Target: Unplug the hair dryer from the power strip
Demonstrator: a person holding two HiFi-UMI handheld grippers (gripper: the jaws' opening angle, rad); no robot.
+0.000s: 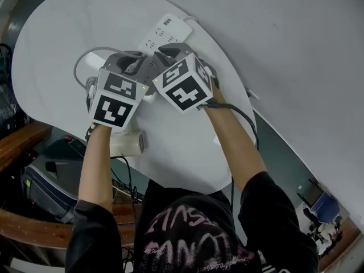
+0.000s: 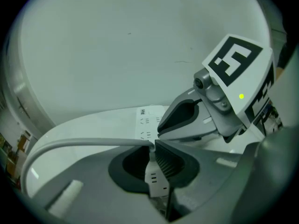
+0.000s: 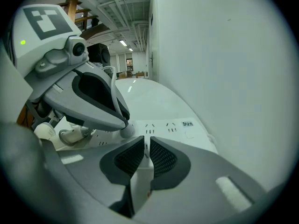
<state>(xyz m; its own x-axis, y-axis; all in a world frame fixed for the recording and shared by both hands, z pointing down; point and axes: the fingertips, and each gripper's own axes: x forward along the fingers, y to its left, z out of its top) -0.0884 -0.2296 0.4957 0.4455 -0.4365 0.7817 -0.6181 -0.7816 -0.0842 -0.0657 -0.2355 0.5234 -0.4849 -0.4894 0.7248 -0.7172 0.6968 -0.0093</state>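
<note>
Two left gripper (image 2: pixel 150 149) fingers (image 2: pixel 171 163) pinch the plug (image 2: pixel 156 181) near the power strip (image 2: pixel 148 122).

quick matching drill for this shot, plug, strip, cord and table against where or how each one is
Things:
1. plug
2. strip
3. cord
4. table

States:
A. clamped at one end by the right gripper
B. runs off to the left from the jaws in the left gripper view
C. clamped in the left gripper
D. round and white, bearing the rest

Pairs: 1-C, 2-A, 3-B, 4-D
</note>
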